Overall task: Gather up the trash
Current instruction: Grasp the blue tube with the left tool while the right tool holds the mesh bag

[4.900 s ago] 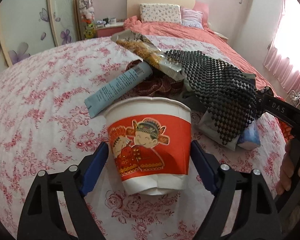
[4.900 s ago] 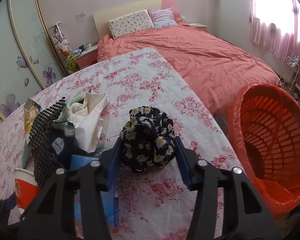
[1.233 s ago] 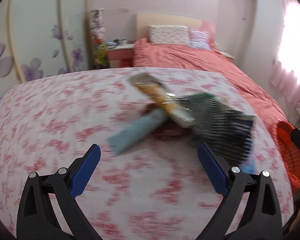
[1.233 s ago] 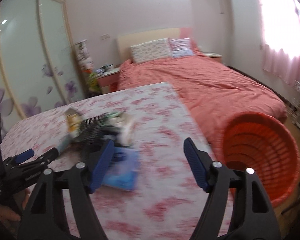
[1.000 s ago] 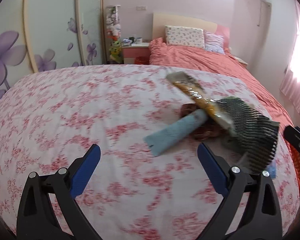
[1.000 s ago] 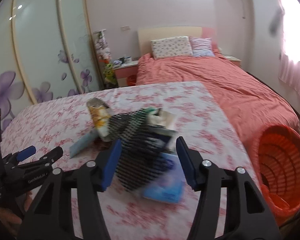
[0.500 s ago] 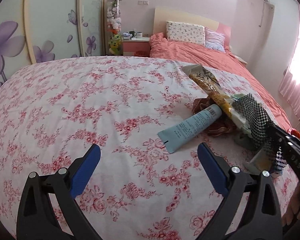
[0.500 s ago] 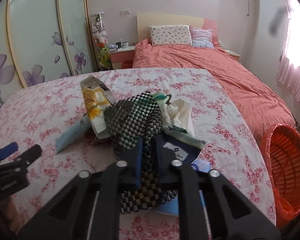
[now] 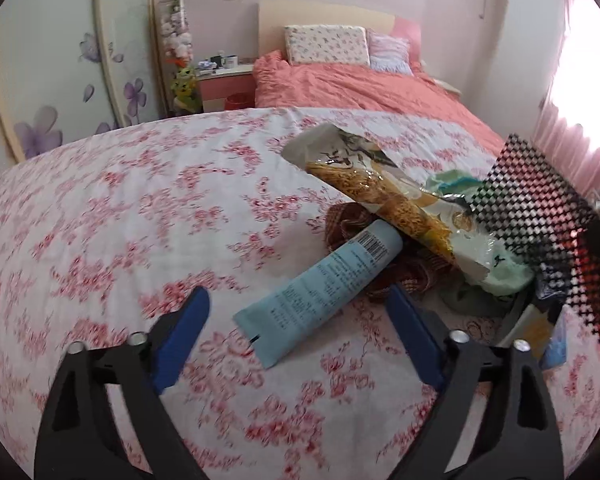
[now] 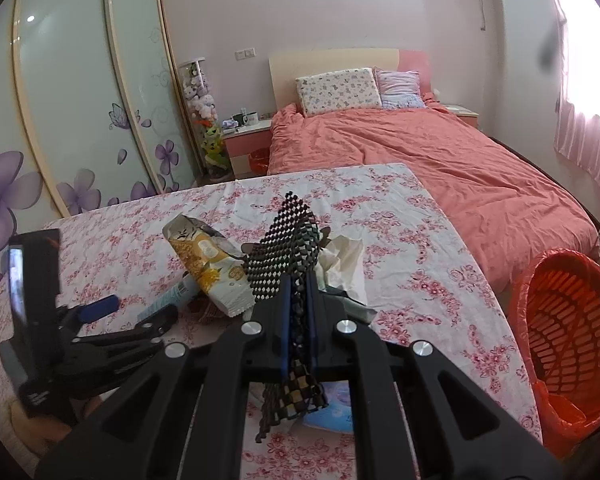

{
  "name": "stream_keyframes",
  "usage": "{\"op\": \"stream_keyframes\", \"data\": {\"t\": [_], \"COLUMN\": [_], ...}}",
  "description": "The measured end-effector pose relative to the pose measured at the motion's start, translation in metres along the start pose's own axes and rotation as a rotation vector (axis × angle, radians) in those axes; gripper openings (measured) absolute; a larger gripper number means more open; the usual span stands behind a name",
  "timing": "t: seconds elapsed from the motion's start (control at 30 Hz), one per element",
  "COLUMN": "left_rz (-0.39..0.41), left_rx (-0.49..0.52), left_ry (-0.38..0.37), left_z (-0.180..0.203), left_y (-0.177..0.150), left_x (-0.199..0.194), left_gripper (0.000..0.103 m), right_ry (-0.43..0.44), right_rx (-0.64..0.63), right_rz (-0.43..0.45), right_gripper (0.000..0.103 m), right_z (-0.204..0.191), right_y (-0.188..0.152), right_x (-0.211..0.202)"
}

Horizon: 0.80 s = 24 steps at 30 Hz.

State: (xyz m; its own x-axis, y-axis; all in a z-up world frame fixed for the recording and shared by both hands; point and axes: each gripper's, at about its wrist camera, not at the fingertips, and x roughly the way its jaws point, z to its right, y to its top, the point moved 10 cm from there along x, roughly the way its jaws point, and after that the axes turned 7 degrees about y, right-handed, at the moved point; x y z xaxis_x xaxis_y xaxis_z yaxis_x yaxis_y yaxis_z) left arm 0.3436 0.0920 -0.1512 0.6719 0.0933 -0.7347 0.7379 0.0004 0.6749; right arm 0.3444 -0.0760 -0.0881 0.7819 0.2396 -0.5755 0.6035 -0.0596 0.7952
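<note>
My right gripper point(image 10: 298, 292) is shut on a black-and-white mesh mat point(image 10: 288, 240) and holds it lifted off the trash pile; the mat also shows in the left wrist view point(image 9: 540, 200). My left gripper point(image 9: 296, 316) is open, low over the floral table, its fingers either side of a light blue tube point(image 9: 324, 284). Behind the tube lie a yellow snack bag point(image 9: 384, 192) and a brown woven cloth point(image 9: 352, 216). In the right wrist view the snack bag point(image 10: 208, 264), the tube point(image 10: 176, 294) and white tissue point(image 10: 346, 264) lie on the table.
An orange trash basket point(image 10: 564, 344) with a red liner stands at the table's right side. A blue packet point(image 10: 332, 404) lies under the right gripper. A bed with a salmon cover point(image 10: 420, 160) and a nightstand point(image 10: 244, 136) are beyond the table's far edge.
My right gripper has shut on the mesh mat and lifted it from the pile. My left gripper has moved forward and down toward the blue tube, still open.
</note>
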Motion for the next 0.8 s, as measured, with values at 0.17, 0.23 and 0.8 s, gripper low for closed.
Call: {"op": "stream_keyframes", "data": {"t": [0.17,0.23,0.8], "left_rz": [-0.035,-0.027,-0.065], "left_rx": [0.024,0.025,0.002], "left_ry": [-0.022,-0.025,0.024], "left_z": [0.006,0.003,-0.046], "left_y": [-0.002,-0.002,-0.016], "left_x": [0.012,0.01,0.001], "left_gripper": [0.059,0.054,0.048], "right_ry": [-0.004,-0.004,0.003], "right_rx": [0.016,0.018,0.048], "right_rz": [-0.01,-0.01,-0.021], "right_gripper": [0.008,0.008,0.008], "right_z": [0.005,0.006,0.008], "right_y": [-0.003,-0.004,-0.013], "right_x": [0.001,0.0,0.006]}}
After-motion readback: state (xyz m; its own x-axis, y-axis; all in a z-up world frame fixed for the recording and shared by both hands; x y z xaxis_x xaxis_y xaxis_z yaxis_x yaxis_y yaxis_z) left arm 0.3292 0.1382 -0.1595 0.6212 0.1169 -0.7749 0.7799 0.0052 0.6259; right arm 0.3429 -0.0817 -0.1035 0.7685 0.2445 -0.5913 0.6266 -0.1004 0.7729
